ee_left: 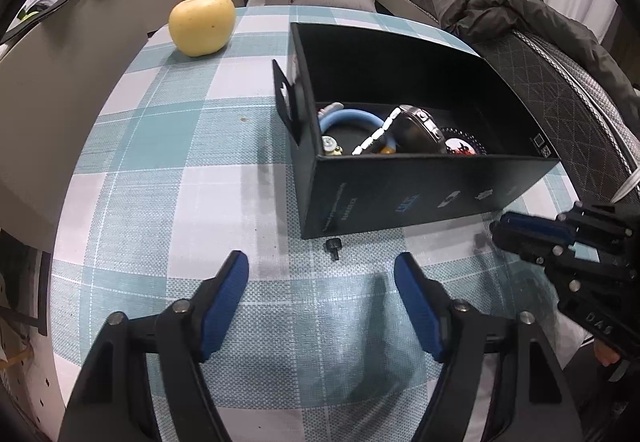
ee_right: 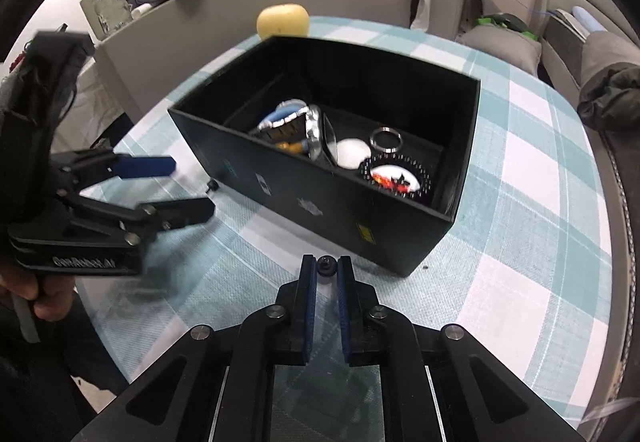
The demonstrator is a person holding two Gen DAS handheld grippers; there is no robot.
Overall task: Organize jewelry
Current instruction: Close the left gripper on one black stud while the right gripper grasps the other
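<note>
Right gripper point(ee_right: 325, 272) is clamped on a tiny black stud point(ee_right: 325, 266) at lower centre, just in front of the black box point(ee_right: 312, 202). Left gripper point(ee_left: 320, 278) sits apart over bare tablecloth point(ee_left: 160, 162), second stud point(ee_left: 333, 244) just beyond it near the box.

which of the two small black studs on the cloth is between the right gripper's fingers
The black stud at the right gripper's fingertips, before the black box. The other black stud lies free, ahead of the open left gripper.
</note>
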